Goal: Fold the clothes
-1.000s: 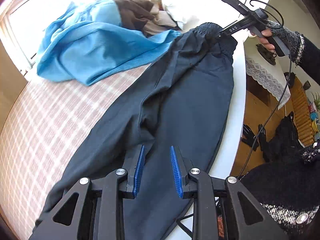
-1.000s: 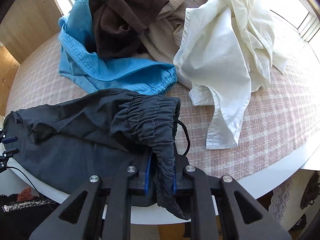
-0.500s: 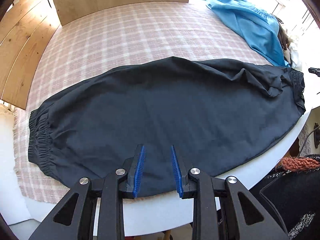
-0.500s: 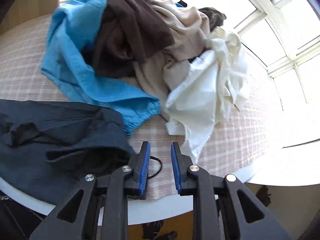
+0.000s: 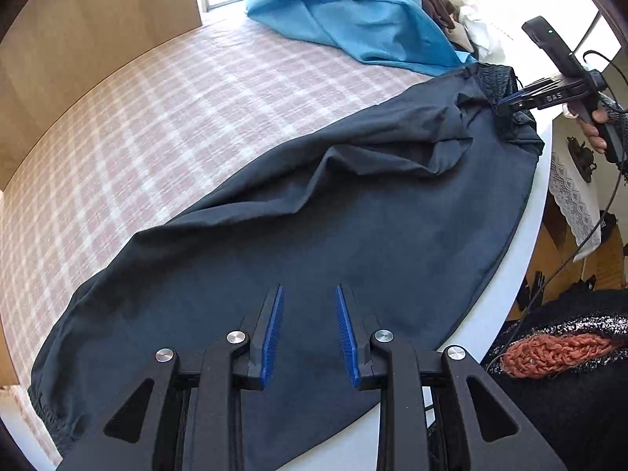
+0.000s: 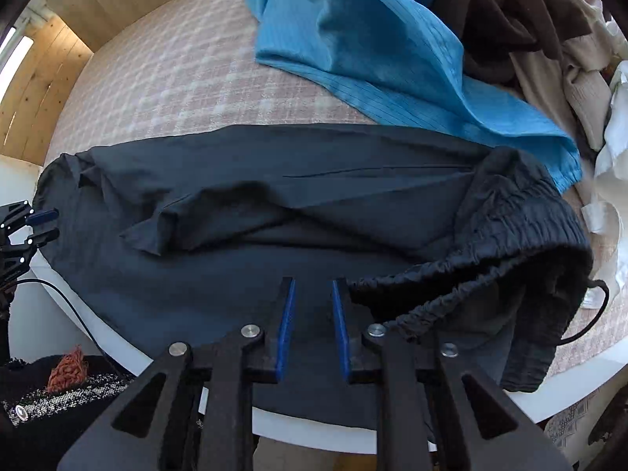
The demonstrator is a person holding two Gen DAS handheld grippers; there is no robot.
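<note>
Dark trousers (image 5: 353, 216) lie lengthwise on the checked tablecloth (image 5: 176, 117), close to the round table's front edge. Their elastic waistband (image 6: 510, 227) is crumpled and folded over at the right; a gathered leg cuff (image 5: 47, 404) lies at the other end. My left gripper (image 5: 308, 290) hovers open above the lower leg with nothing between its pads; in the right wrist view the left gripper (image 6: 45, 223) shows at the far left. My right gripper (image 6: 312, 282) is beside the waistband, jaws closing, a narrow gap left over the dark cloth. A hand holds the right gripper (image 5: 504, 104).
A blue garment (image 6: 373, 51) lies behind the trousers, touching the waistband end. Brown, beige and white clothes (image 6: 530, 19) are piled further right. The white table rim (image 5: 522, 243) curves along the front, and a person's dark knitted sweater (image 5: 569, 353) is just beyond it. Wooden panels stand at the left.
The right gripper let go of the waistband, swung away, and came back over the trousers with narrower jaws. The left gripper moved along the trousers, still open.
</note>
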